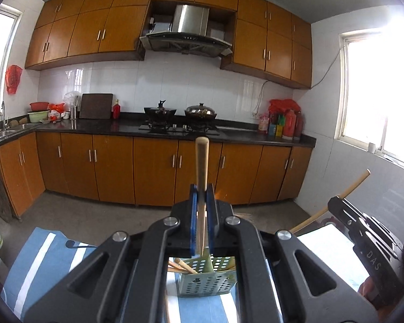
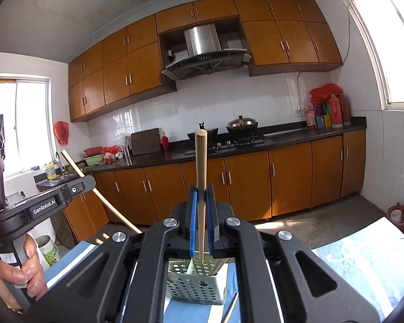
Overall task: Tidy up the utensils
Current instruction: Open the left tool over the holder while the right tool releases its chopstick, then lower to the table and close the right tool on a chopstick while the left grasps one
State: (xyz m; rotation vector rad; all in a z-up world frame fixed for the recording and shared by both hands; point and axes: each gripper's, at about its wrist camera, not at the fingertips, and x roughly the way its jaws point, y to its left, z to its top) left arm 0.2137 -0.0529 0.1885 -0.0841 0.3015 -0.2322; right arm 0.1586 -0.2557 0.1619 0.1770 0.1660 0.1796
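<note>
Holding one chopstick per gripper, both above the perforated metal utensil caddy [image 1: 208,277].

Left gripper [image 1: 202,204]: blue pads clenched on a wooden chopstick [image 1: 202,167]. Its long axis runs along the fingers, blunt end sticking out forward and up, thin end pointing back and down through the jaws toward the caddy.

Right gripper [image 2: 201,204]: same, pads clamped on a second wooden chopstick [image 2: 201,167], thin end hanging over the caddy's divider.

Caddy sits on the blue-and-white striped cloth [image 1: 35,263], directly beneath and just behind each set of jaws in both wrist views. It has compartments; a few more chopsticks [image 1: 181,266] already lean in the left one. A loose thin utensil [image 2: 230,308] lies on the cloth beside the caddy in the right view; can't tell what it is.

Key relation: both sticks are near-vertical with their lower tips aimed into the caddy's mouth. Can't tell whether either tip is inside or just above the rim.

My read: next is a straight drop into a compartment. Neither hand looks clearly nearer. Risk is the two sticks or grippers fouling each other, since they sit close side by side.
</note>
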